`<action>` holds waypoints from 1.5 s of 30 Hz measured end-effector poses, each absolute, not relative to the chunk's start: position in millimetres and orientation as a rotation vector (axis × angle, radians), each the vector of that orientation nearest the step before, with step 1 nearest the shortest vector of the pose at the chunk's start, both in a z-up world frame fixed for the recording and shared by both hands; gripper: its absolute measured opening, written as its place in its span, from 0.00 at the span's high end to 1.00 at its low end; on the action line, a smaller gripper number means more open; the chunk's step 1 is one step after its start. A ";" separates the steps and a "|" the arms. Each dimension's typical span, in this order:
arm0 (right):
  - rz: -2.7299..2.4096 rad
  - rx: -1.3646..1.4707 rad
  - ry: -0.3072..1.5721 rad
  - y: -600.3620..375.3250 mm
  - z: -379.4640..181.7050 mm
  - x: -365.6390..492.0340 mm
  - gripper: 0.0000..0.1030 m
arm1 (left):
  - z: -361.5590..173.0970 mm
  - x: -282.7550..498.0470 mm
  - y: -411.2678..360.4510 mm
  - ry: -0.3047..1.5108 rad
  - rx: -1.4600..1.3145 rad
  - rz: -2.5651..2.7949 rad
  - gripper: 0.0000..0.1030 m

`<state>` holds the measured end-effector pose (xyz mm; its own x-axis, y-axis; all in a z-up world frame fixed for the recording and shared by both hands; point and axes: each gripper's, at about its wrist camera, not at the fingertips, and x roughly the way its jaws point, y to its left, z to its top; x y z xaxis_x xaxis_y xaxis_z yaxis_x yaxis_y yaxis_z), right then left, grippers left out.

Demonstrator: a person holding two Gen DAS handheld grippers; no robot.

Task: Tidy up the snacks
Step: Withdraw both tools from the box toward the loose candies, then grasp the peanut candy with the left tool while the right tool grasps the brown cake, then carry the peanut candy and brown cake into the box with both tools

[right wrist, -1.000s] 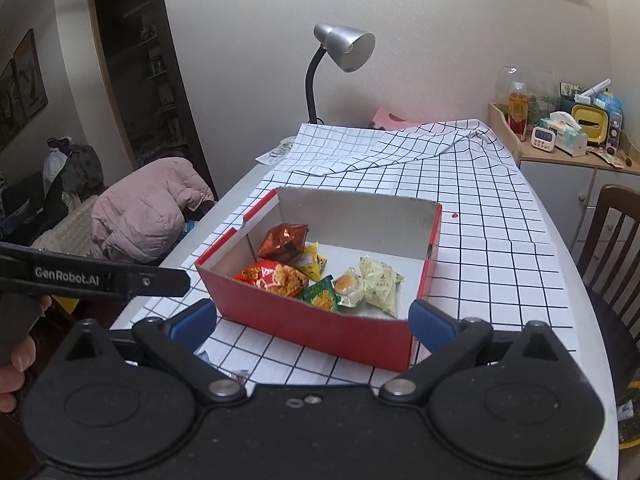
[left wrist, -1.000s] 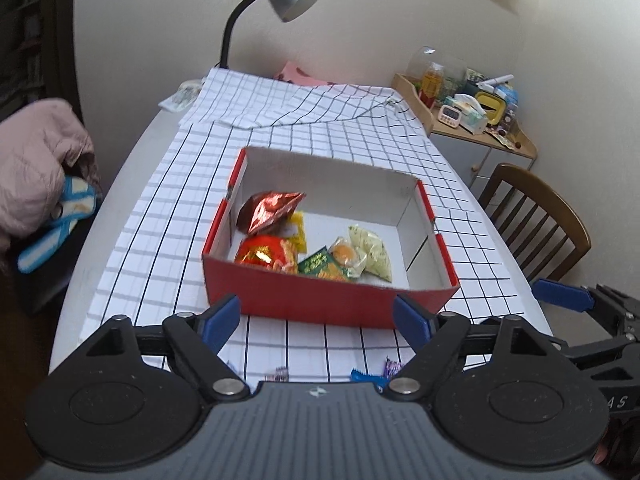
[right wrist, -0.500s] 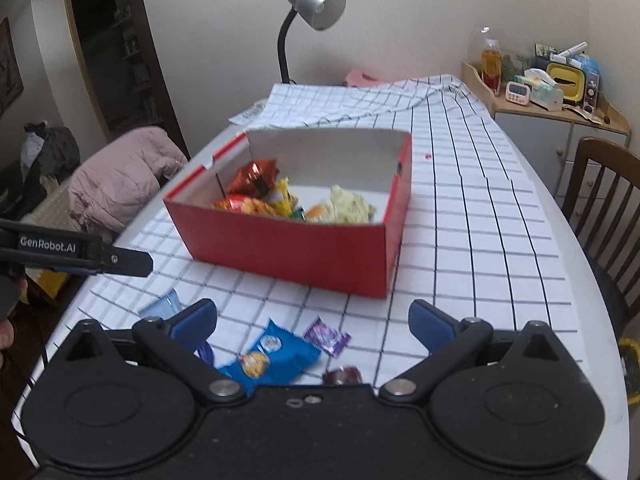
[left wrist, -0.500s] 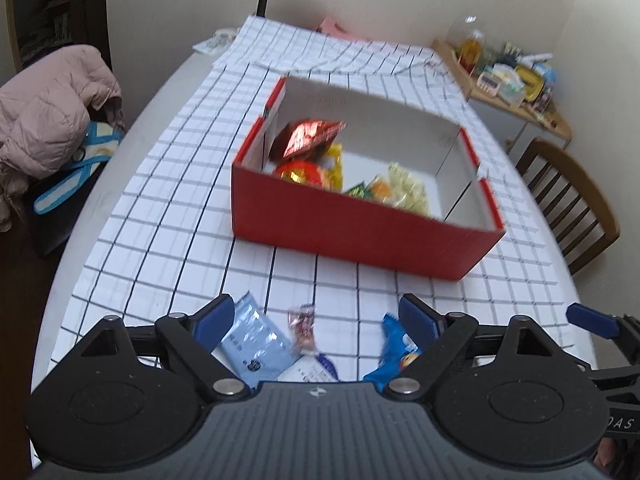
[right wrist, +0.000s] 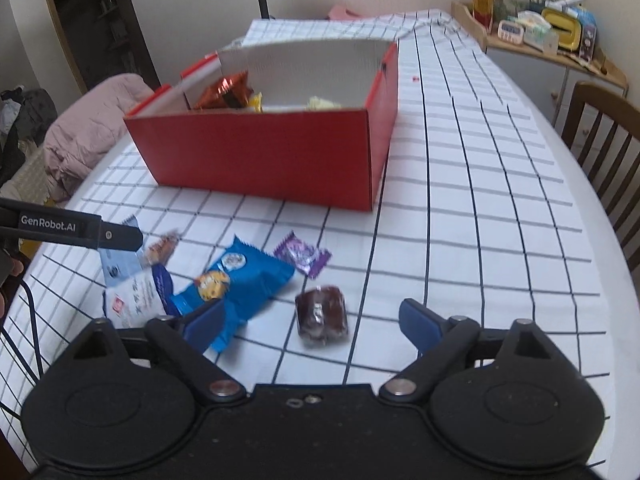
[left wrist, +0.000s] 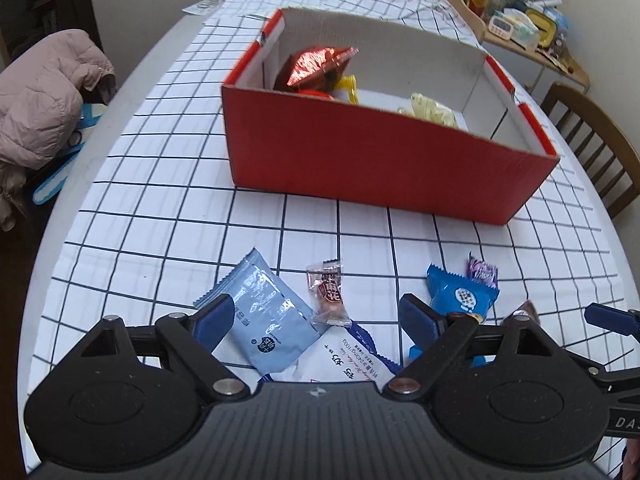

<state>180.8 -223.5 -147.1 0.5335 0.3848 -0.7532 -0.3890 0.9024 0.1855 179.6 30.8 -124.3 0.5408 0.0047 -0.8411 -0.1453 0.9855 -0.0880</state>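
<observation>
The right gripper (right wrist: 310, 322) hangs low over the table with its blue-padded jaws spread wide and nothing between them; just ahead of it, slightly left of the midline between the pads, lies the small dark-brown glossy wrapped cake (right wrist: 321, 316), a squat, roughly square, soft-looking block with no marked long axis, so I judge it the likeliest next pick and this arm the nearer to it; left of the cake, touching the left pad in this view, sprawls the bright blue crinkled foil cookie packet (right wrist: 240, 280), its long axis running diagonally away to the right, and beyond it the small purple foil candy wrapper (right wrist: 303, 255). The left gripper (left wrist: 318, 314) is likewise wide and empty; between its pads lie the pale blue matte sachet with serrated ends (left wrist: 264, 316), long axis slanting up to the left, overlapping the white printed flat packet (left wrist: 344, 362), and just above them the little clear twist-wrapped candy with a red label (left wrist: 330, 298); all are thin, slippery films that will likely slide under a pinch. Farther out on the white black-grid tablecloth (right wrist: 480, 200) stands the open red cardboard box with a white lining (left wrist: 380, 160), its long side facing the grippers, holding a crumpled red metallic foil bag (left wrist: 316, 68) among other packets.
</observation>
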 end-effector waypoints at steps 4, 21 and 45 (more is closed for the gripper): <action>0.460 -0.009 0.924 -223.0 -156.0 183.6 0.17 | -131.9 185.5 24.8 0.999 -0.119 0.069 0.14; 0.457 -0.059 0.980 -208.2 -172.8 201.6 0.45 | -152.1 213.0 14.5 1.079 -0.096 0.010 0.52; 0.451 -0.085 0.962 -209.4 -171.4 193.5 0.69 | -153.7 207.6 33.2 1.104 -0.188 0.082 0.85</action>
<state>193.5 -209.4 -171.4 0.4871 0.3330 -0.8074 -0.4074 0.9044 0.1272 207.6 33.2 -153.7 0.4487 -0.0272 -0.8933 -0.1590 0.9812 -0.1098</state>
